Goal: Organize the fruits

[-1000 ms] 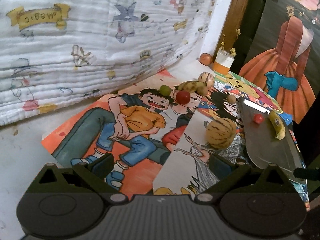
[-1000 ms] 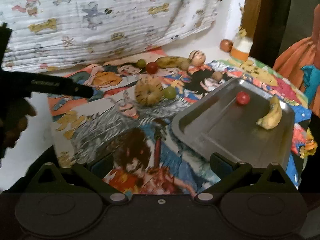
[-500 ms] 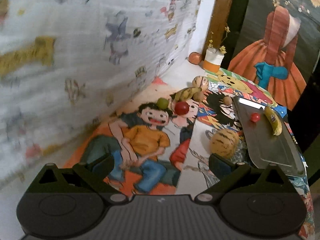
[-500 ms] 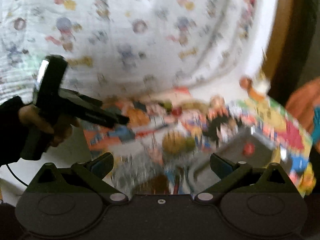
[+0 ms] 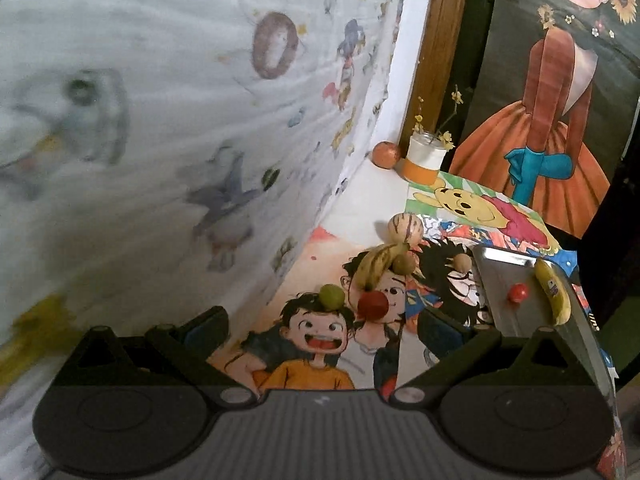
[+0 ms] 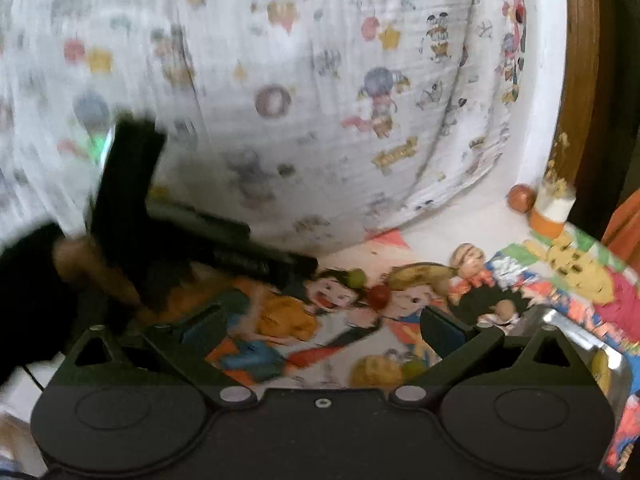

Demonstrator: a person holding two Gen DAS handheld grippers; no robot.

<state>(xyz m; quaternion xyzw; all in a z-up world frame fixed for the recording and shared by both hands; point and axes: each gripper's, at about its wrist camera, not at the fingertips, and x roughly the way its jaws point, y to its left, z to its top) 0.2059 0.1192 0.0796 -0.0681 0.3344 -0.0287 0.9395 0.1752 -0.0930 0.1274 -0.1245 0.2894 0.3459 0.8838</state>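
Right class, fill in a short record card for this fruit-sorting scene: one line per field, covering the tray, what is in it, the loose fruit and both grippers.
Tray: rectangular grey metal tray, on the cartoon-print mat, at its right side
In tray: small red round fruit; yellow banana
Loose on mat: green round fruit, larger red round fruit, speckled yellow banana, striped pale round fruit, two small brown round fruits
Left gripper: open, holding nothing
Right gripper: open, holding nothing
Image quality: right wrist view blurred
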